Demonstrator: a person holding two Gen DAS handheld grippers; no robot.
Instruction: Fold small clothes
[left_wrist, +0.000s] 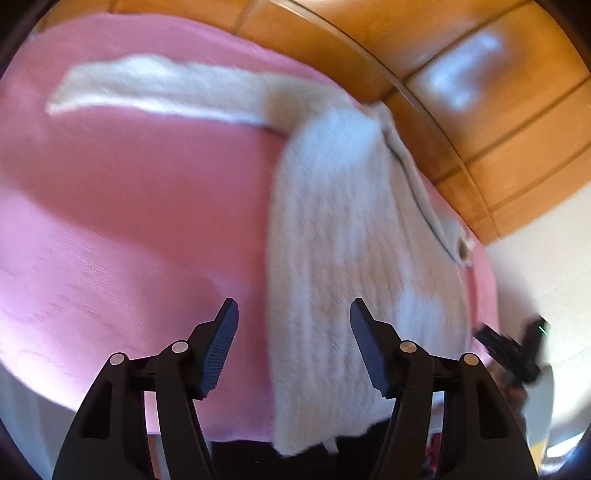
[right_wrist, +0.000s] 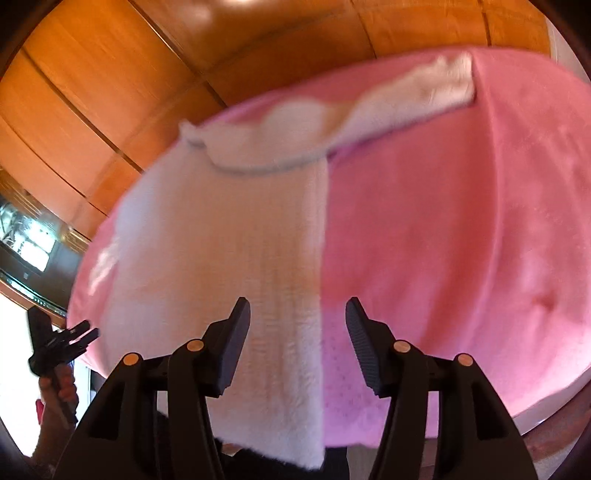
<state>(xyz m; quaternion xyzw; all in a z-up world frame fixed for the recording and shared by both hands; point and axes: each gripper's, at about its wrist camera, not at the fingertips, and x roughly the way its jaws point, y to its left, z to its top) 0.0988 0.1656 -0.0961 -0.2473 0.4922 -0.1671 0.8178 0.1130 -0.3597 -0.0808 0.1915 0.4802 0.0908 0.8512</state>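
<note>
A white fuzzy knit sweater (left_wrist: 354, 236) lies on a pink cloth-covered surface (left_wrist: 129, 206). Its body is folded into a long strip that hangs over the near edge, and one sleeve (left_wrist: 147, 92) stretches out to the left. My left gripper (left_wrist: 293, 314) is open and empty above the strip's left edge. The sweater also shows in the right wrist view (right_wrist: 229, 251), with its sleeve (right_wrist: 413, 92) reaching to the far right. My right gripper (right_wrist: 297, 312) is open and empty above the strip's right edge. Each gripper appears in the other's view: the right one (left_wrist: 513, 350), the left one (right_wrist: 55, 343).
Orange-brown wooden panelling (left_wrist: 480, 92) rises behind the pink surface (right_wrist: 461, 221). A dark appliance with a glass front (right_wrist: 26, 251) stands at the left of the right wrist view. A white wall (left_wrist: 546, 266) is at the right.
</note>
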